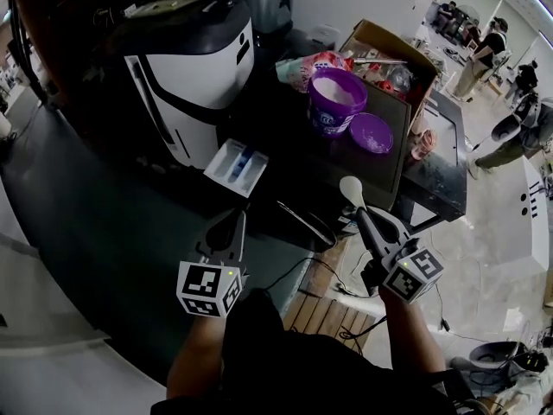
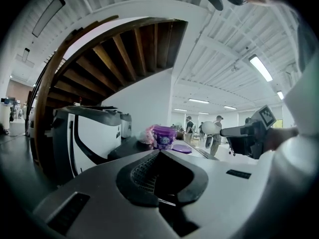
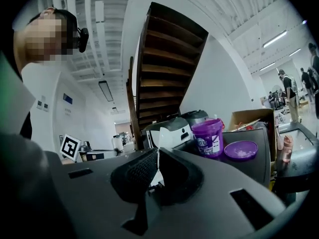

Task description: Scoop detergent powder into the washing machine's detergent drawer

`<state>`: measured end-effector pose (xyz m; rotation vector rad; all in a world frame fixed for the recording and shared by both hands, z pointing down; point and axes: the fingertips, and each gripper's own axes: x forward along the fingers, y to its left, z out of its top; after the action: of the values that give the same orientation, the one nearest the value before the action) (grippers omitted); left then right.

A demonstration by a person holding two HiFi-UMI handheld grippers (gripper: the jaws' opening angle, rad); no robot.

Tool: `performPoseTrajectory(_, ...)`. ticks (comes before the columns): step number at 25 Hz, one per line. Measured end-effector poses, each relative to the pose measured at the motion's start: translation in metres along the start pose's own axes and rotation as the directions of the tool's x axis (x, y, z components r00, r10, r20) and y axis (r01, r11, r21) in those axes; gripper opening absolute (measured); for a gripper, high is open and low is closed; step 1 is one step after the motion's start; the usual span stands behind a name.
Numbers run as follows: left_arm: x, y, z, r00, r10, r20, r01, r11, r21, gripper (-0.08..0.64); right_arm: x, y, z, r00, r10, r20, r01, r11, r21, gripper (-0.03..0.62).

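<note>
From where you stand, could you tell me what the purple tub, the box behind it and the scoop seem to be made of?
The purple tub looks like glossy plastic: even colour, printed label. The box looks like matt brown cardboard, with folded flaps. The scoop is smooth and white, probably plastic, though it is too small to be sure.

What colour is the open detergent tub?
The tub is purple, holding white powder; clearest in the head view.

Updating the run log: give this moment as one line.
left gripper: shut, empty | right gripper: holds scoop | tub: open | drawer: out
</note>
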<state>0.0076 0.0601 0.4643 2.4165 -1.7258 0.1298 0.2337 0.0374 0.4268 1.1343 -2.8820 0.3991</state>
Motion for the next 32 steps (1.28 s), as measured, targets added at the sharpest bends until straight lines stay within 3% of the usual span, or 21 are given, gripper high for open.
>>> performPoseTrajectory(4,0.009,0.046,0.031,1.000,0.018,-0.013,-0.018,1.000,-0.020,0.006,0.038,0.008,0.031,1.000,0.004,-0.031,-0.003,1.000,0.020,0.020)
performPoseTrajectory(10,0.028,0.093,0.077,1.000,0.011,-0.016,-0.011,1.000,-0.022,0.006,0.078,0.013,0.089,1.000,-0.010,0.006,0.010,1.000,0.017,0.020)
performPoseTrajectory(16,0.048,0.093,0.085,0.999,-0.032,-0.020,0.032,0.999,-0.040,0.006,0.096,0.004,0.095,0.999,-0.038,-0.005,0.038,0.998,0.047,0.020)
performPoseTrajectory(22,0.070,0.086,0.089,0.996,-0.080,-0.026,0.076,0.992,-0.105,0.006,0.106,-0.012,0.098,0.999,-0.038,-0.005,0.038,0.997,0.061,0.020)
performPoseTrajectory(32,0.123,0.068,0.102,0.997,-0.059,-0.058,0.057,0.998,-0.035,0.006,0.122,-0.070,0.115,0.998,-0.020,0.055,0.015,0.996,0.092,0.020)
